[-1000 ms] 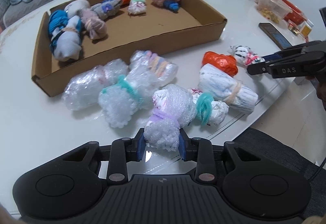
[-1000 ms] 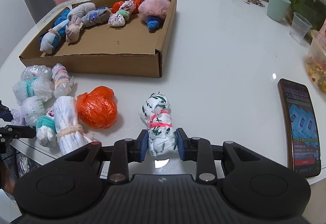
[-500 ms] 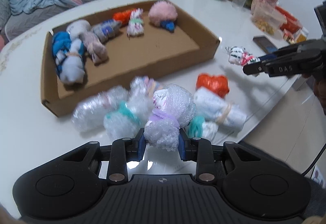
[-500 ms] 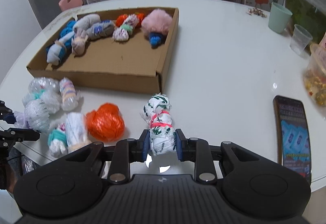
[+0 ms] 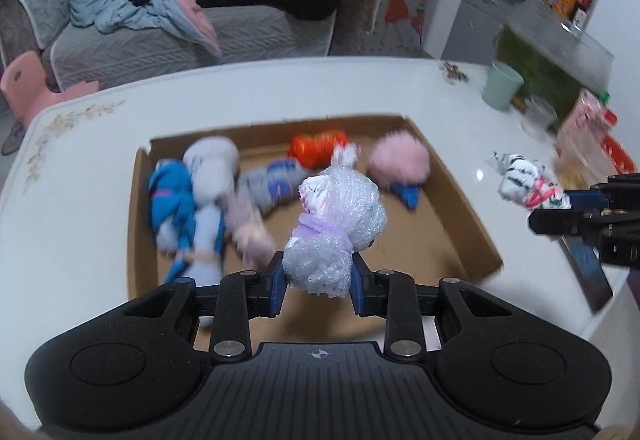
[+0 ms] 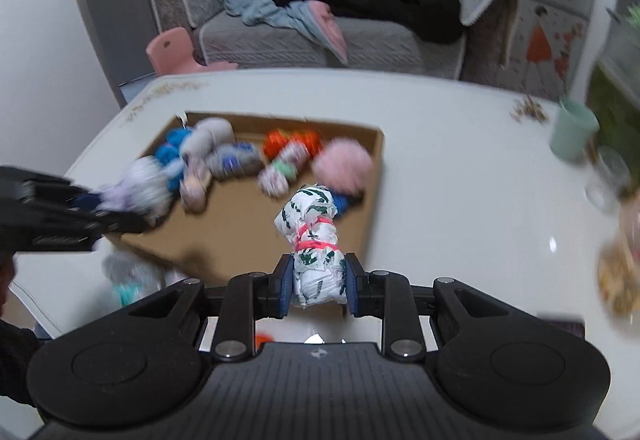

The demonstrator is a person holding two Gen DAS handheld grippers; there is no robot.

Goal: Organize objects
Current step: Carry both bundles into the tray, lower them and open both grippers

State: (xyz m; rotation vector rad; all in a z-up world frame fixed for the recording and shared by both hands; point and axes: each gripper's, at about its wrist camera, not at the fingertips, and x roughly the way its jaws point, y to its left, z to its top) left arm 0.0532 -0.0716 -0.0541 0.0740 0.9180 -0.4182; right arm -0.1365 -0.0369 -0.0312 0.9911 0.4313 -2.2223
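Left wrist view: your left hand-held gripper point(image 5: 318, 278) is clenched on the bubble-wrap bundle point(image 5: 336, 224) tied with a purple band, held in the air over the cardboard box point(image 5: 460, 208), which sits on the white tabletop point(image 5: 80, 208) with several blurred bundles along its far side. Right wrist view: your right hand-held gripper point(image 6: 318, 282) is clenched on the white green-patterned bundle point(image 6: 314, 240) with a pink tie, raised above the box's near right corner; a mint cup point(image 6: 574, 136) stands well apart on the right.
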